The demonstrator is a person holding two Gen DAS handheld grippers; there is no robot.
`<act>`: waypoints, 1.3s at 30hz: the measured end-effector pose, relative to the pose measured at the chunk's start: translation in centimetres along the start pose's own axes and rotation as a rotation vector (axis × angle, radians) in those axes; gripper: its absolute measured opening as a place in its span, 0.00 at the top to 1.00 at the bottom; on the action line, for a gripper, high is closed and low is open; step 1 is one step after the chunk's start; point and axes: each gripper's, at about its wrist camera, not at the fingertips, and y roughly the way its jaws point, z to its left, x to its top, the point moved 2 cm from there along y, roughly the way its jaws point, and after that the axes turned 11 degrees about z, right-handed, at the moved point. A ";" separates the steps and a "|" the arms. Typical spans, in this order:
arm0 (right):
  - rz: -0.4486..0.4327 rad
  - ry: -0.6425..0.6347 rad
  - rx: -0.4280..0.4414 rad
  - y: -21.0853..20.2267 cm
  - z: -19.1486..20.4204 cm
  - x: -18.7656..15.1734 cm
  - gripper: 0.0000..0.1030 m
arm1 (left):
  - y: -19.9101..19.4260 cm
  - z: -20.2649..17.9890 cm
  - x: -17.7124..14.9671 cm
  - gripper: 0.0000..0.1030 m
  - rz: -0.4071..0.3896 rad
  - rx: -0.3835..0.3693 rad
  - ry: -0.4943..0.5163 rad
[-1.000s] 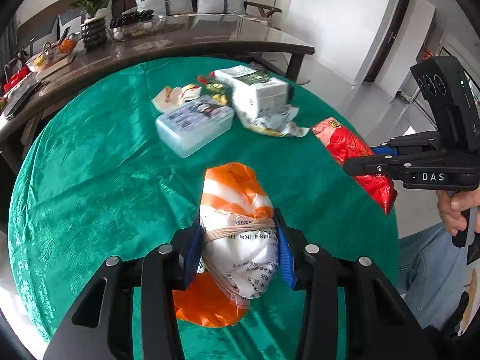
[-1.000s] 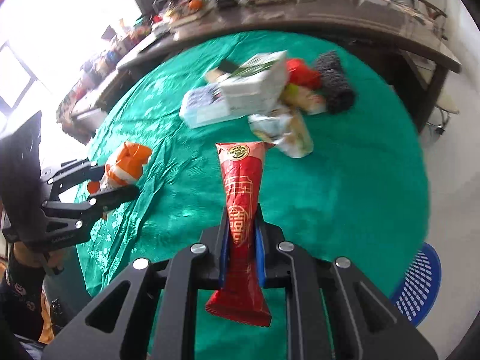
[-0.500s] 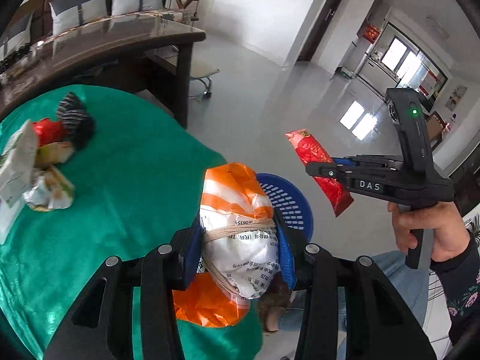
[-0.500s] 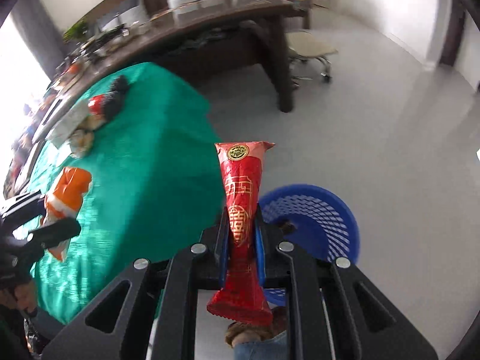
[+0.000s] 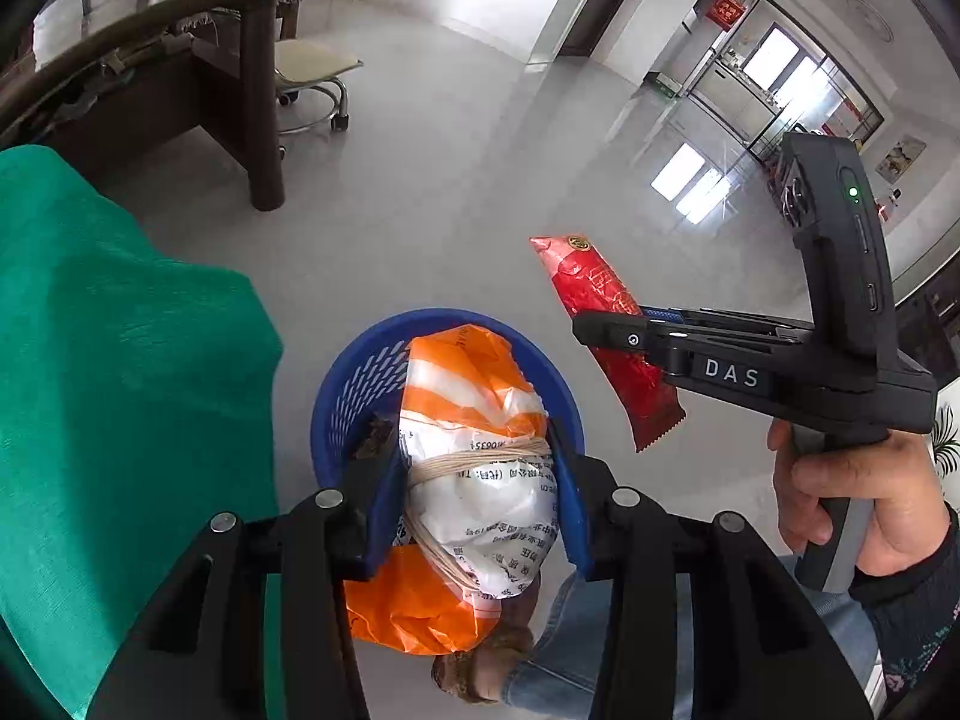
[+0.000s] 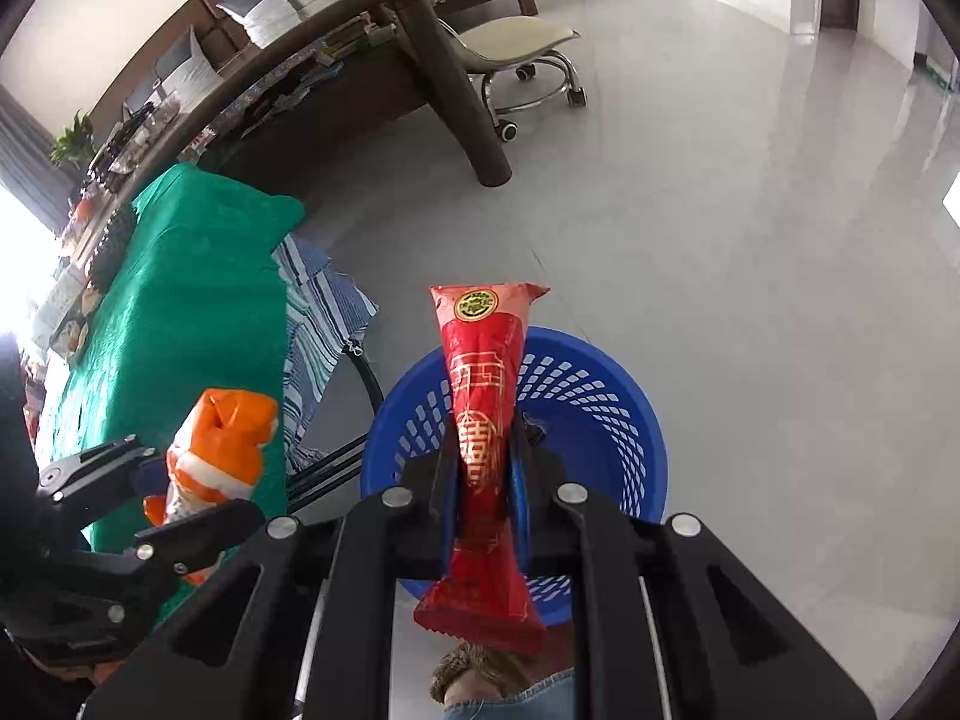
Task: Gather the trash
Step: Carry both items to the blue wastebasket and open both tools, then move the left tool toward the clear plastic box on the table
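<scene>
Above the blue basket (image 6: 600, 420), both grippers have swung off the tabletop (image 5: 120, 360): left gripper (image 5: 474, 480) pinching the orange bag (image 5: 468, 396), right gripper (image 6: 486, 468) pinching the red wrapper (image 6: 483, 420), ready to drop.

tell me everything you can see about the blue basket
The blue basket is round and looks like plastic, with walls pierced by rows of small slots and a solid rim. It stands upright on the pale tiled floor, beside the green-clothed table. The left gripper holds an orange-and-white bag above its opening; the right gripper holds a red packet over it. A small dark scrap seems to lie inside.
</scene>
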 end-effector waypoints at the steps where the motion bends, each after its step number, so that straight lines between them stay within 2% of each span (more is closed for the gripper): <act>1: 0.004 0.009 0.005 0.2 -0.2 0.1 0.87 | 0.5 0.1 0.1 0.57 0.002 0.000 -0.001; 8: 0.005 0.028 0.028 1.0 -1.5 0.5 0.85 | 2.9 1.3 1.3 0.56 0.008 -0.006 -0.016; 9: 0.008 0.028 0.037 1.1 -1.6 0.5 0.84 | 3.1 1.3 1.5 0.50 0.007 -0.005 -0.013; 10: 0.009 0.033 0.042 1.2 -1.7 0.5 0.82 | 3.2 1.2 1.6 0.35 0.001 -0.003 -0.008; 11: 0.006 0.039 0.044 1.2 -1.8 0.4 0.65 | 3.2 1.1 1.7 0.27 -0.011 0.006 -0.005; 12: -0.005 0.047 0.041 1.0 -1.9 0.4 0.56 | 3.0 1.0 1.6 0.16 -0.027 0.017 -0.002; 13: -0.016 0.052 0.041 0.8 -2.1 0.4 0.48 | 2.7 0.8 1.6 0.13 -0.042 0.021 0.002; 15: -0.037 0.059 0.045 0.3 -2.3 0.4 0.47 | 2.2 0.7 1.5 0.13 -0.054 0.016 0.005; 17: -0.069 0.068 0.035 -0.4 -2.4 0.2 0.34 | 1.1 0.5 1.4 0.13 -0.084 0.025 0.006; 18: -0.093 0.068 0.033 -1.0 -2.3 0.0 0.32 | 0.1 0.3 1.2 0.13 -0.116 0.039 0.012; 20: -0.144 0.056 0.040 -2.3 -1.7 -0.4 0.16 | -2.0 -0.1 0.5 0.12 -0.192 0.085 0.018; 22: -0.208 0.023 0.017 -3.8 -0.7 -0.8 0.11 | -4.9 -0.5 -0.8 0.06 -0.276 0.144 0.022; 24: -0.298 -0.034 -0.016 -5.7 0.9 -1.5 0.09 | -7.5 -0.4 -2.5 0.05 -0.342 0.170 0.020; 25: -0.341 -0.055 -0.031 -6.5 1.7 -1.8 0.04 | -8.8 -0.2 -3.5 0.05 -0.369 0.183 0.010; 27: -0.449 -0.127 -0.077 -8.3 4.1 -2.7 0.04 | -11.0 0.7 -6.0 0.05 -0.411 0.223 -0.022; 29: -0.525 -0.209 -0.131 -9.4 7.1 -3.5 0.04 | -12.8 1.9 -8.1 0.05 -0.424 0.253 -0.046; 31: -0.562 -0.261 -0.140 -10.1 10.2 -4.4 0.04 | -14.3 3.7 -10.7 0.05 -0.412 0.322 -0.090; 33: -0.568 -0.315 -0.093 -10.1 13.9 -5.3 0.04 | -15.5 5.4 -12.9 0.05 -0.383 0.423 -0.153; 34: -0.560 -0.343 -0.068 -9.9 15.9 -5.9 0.04 | -16.1 6.6 -14.2 0.05 -0.367 0.448 -0.183; 37: -0.496 -0.396 0.004 -8.5 21.7 -7.3 0.04 | -18.3 10.4 -17.4 0.05 -0.347 0.438 -0.283; 39: -0.409 -0.422 0.058 -6.7 25.5 -7.8 0.04 | -19.8 13.2 -19.3 0.05 -0.339 0.431 -0.349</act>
